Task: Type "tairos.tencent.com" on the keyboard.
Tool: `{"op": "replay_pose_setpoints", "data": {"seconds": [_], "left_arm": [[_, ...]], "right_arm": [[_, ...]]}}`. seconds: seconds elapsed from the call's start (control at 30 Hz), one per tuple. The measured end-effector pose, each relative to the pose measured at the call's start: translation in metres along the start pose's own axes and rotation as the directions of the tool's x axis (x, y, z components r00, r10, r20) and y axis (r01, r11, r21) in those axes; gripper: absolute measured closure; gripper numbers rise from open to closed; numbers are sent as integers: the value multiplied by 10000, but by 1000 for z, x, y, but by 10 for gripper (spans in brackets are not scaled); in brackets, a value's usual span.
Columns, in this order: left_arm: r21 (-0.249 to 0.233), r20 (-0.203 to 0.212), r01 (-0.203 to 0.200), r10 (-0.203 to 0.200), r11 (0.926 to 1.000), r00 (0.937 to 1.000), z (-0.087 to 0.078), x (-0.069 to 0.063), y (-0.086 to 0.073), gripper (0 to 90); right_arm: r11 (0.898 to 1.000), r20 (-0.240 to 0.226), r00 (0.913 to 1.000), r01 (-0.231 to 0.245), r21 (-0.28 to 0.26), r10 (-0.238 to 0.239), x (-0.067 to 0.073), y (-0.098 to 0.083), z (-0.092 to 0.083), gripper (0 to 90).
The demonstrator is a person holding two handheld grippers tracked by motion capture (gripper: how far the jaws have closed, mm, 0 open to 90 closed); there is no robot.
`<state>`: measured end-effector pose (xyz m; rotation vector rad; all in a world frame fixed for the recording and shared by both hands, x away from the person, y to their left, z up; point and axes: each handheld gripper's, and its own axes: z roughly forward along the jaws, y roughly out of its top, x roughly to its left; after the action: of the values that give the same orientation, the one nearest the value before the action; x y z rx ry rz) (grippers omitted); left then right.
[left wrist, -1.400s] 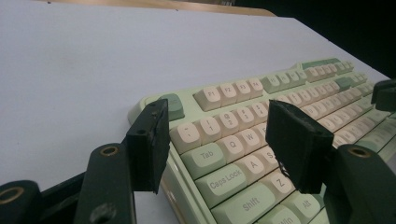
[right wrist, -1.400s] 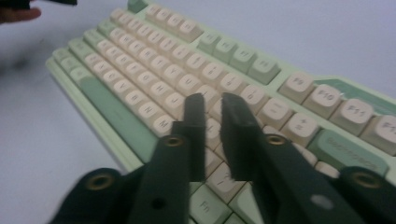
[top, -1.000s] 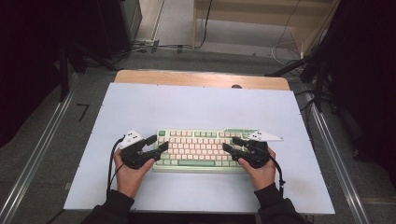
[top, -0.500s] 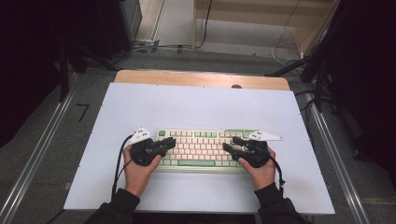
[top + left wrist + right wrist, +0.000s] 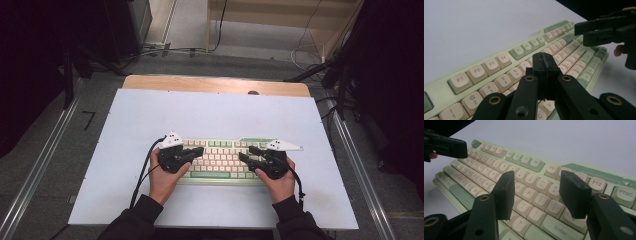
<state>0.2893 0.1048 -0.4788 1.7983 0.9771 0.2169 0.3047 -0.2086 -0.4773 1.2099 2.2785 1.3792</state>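
Keyboard: flat on table, near edge, no key visibly pressed. My left tool: jaws just closed together, empty, over number row. My right tool: parted, hovering, typing apparently barely begun.

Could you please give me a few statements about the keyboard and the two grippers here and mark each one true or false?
1. The left gripper is shut with nothing between its jaws. True.
2. The right gripper is clamped on a keycap. False: its jaws stand apart above the keys, holding nothing.
3. The keyboard lies on a pale mat. True.
4. The keyboard is black. False: it is pale green with cream keys.
5. Both grippers are over the keyboard, one at each end. True.
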Motion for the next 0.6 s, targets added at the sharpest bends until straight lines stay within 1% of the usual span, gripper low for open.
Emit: {"op": "replay_pose_setpoints", "data": {"seconds": [0.13,0.17,0.23,0.27,0.43,0.6], "left_arm": [[149,112,44,-45,9999,9999,5,0,-1,900],[192,111,-17,15,9998,9999,5,0,-1,900],[329,-77,-250,252,9991,9997,7,-2,-1,900],[374,-178,-257,264,9990,9995,9,-3,-1,900],[498,-364,-244,262,9985,9990,13,-2,-1,900],[563,-381,-204,225,9982,9990,16,-2,-1,900]], "right_arm": [[10000,31,10000,-5,33,5,0,0,0,450],[10000,33,10000,29,20,-29,0,0,0,450],[10000,29,10000,66,5,-66,1,0,0,450],[10000,37,10000,74,6,-74,1,0,0,450],[10000,76,10000,33,39,-33,-1,1,2,453],[10000,53,10000,59,27,-60,0,1,1,453]]}}
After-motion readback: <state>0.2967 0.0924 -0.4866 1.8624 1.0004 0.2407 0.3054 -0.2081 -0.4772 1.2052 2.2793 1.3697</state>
